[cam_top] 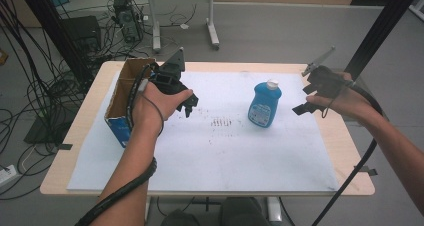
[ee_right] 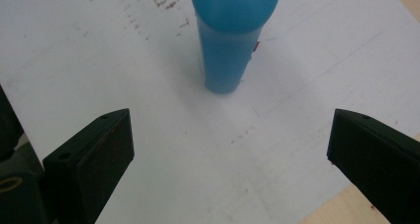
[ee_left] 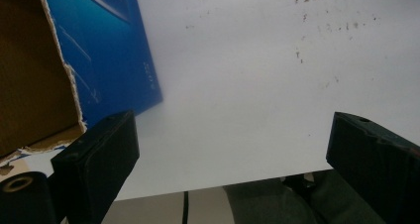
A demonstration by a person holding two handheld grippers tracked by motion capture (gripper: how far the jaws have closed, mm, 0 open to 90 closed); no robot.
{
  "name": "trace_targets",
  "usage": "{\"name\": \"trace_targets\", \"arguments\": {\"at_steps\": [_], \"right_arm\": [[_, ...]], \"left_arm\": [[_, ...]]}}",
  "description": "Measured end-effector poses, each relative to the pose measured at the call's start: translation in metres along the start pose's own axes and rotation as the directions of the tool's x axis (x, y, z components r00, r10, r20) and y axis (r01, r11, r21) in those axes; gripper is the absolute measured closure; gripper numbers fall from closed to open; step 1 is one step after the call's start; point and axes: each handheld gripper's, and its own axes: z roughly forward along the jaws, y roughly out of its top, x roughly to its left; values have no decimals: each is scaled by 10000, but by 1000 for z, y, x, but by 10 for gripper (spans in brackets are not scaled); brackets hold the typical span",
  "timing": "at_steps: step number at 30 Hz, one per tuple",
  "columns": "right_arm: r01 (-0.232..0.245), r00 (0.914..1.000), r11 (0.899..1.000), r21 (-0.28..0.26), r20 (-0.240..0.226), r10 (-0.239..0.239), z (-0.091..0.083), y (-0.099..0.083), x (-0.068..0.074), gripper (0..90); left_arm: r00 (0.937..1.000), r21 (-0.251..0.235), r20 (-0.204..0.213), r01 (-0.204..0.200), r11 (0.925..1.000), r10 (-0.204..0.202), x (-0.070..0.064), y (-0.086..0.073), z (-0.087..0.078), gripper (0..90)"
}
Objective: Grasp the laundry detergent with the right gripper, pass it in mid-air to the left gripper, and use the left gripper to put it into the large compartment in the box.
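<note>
Box (cam_top: 126, 93) open; bottle (cam_top: 264, 105) capped, upright

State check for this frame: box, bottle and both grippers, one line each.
cardboard box: top open, standing at the sheet's left edge, untouched.
blue bottle: upright, white cap on, standing free.
left gripper: jaws open, holding nothing, beside the box.
right gripper: jaws open, holding nothing, facing the bottle.

The blue plastic bottle (ee_right: 233, 30) loses its cap and upper body past the right gripper view's top edge; the torn, blue-sided cardboard box (ee_left: 59, 60) runs off the left gripper view's left edge.
</note>
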Motion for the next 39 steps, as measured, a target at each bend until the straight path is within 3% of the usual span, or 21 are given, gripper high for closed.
{"name": "trace_targets", "arguments": {"at_steps": [6,20,32,39], "right_arm": [[-373,9991,9973,-625,172,384,13,-4,-1,35],[-464,9976,9931,-1077,458,516,45,-6,3,33],[-837,9919,9793,-1845,786,996,75,-6,5,31],[-715,9924,9774,-1987,845,897,86,-5,9,31]], "left_arm": [[10000,73,-46,-63,10000,63,-1,1,1,65],[9998,235,-119,-154,9996,156,-3,3,9,65],[9996,351,-229,-147,9993,155,-6,5,15,64],[9995,368,-264,-146,9992,156,-5,5,14,64]]}}
